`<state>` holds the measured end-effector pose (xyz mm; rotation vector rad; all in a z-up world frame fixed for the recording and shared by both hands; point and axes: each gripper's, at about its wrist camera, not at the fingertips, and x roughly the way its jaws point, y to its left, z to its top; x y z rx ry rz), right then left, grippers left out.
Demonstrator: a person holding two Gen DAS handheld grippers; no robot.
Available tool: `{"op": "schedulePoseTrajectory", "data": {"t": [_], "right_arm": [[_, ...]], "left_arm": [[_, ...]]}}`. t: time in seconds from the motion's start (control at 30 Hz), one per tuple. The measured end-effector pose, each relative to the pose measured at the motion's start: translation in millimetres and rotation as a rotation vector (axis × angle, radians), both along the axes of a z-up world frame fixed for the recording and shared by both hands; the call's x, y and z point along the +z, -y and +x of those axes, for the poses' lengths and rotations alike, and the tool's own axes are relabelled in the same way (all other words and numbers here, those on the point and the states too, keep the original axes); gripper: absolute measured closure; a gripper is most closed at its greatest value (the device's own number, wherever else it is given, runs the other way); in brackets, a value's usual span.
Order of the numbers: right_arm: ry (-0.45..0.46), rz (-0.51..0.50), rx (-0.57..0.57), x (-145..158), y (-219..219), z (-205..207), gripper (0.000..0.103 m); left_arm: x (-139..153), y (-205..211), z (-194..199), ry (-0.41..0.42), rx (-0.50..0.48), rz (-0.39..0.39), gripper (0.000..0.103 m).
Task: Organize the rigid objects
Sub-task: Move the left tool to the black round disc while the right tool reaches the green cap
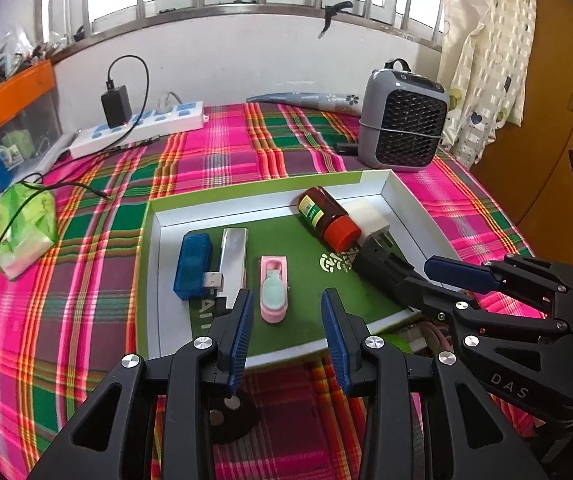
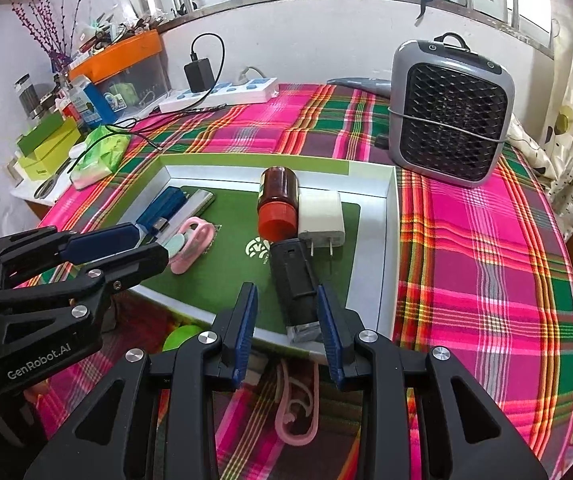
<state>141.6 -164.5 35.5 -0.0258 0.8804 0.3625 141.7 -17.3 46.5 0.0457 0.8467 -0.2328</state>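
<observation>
Shallow green-rimmed box lid (image 1: 396, 190) w/ green mat inside sits on plaid tablecloth (image 1: 98, 240), holds most of the items. Right gripper (image 2: 286, 300) hangs over the near right part of the tray; jaws stand part open w/ a black cylindrical device (image 2: 292, 276) lying lengthwise between them. Device's near end is against the right pad, left pad has a clear gap, so can't tell if it's really clamped; looks more like resting in the tray than gripped. Device's far end points at the brown bottle w/ red cap (image 2: 278, 204), which lies on its side, touching a white plug adapter (image 2: 322, 218) just to its right. Left gripper (image 1: 287, 312) is over the near edge of the tray, left of the right one, jaws apart, nothing between pads. Just beyond its tips, slightly left of centre: pink clip-like item w/ pale green insert (image 1: 274, 290), lying lengthwise, not touched. Further left, side by side and touching: silver metal bar (image 1: 233, 264) and blue translucent USB dongle (image 1: 192, 266), its plug pointing toward the silver bar. Outside tray: grey fan heater (image 1: 402, 126) at far right corner, white power strip (image 1: 138, 130) w/ black charger at far left, green tissue pack (image 1: 26, 228) left. Pink hook-shaped thing (image 2: 296, 404) on the cloth under the right gripper, near side of the tray.
</observation>
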Motion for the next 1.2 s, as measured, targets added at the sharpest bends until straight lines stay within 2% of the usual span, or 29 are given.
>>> {"op": "schedulePoseTrajectory", "data": {"t": [0.23,0.6,0.63,0.7,0.73,0.77,0.83,1.2], "right_arm": [[0.016,0.013,-0.006,5,-1,-12,0.071],[0.051,0.076,-0.03,10,11,-38,0.07],[0.054,0.085,-0.027,11,11,-41,0.07],[0.058,0.098,-0.019,10,10,-45,0.062],[0.06,0.103,-0.014,10,9,-47,0.055],[0.063,0.109,-0.008,10,7,-48,0.053],[0.072,0.127,0.009,10,4,-52,0.053],[0.066,0.092,0.062,-3,-22,-59,0.053]], "left_arm": [[4,-8,-14,0.009,0.015,-0.013,0.069],[3,-44,-38,0.015,0.071,-0.068,0.069],[3,-46,-40,0.013,0.073,-0.073,0.069],[1,-51,-44,0.013,0.07,-0.086,0.069],[0,-54,-47,0.013,0.068,-0.091,0.068],[-1,-57,-50,0.013,0.066,-0.099,0.067],[-5,-62,-54,0.008,0.064,-0.11,0.062],[-27,-74,-59,-0.031,0.065,-0.129,0.061]]}}
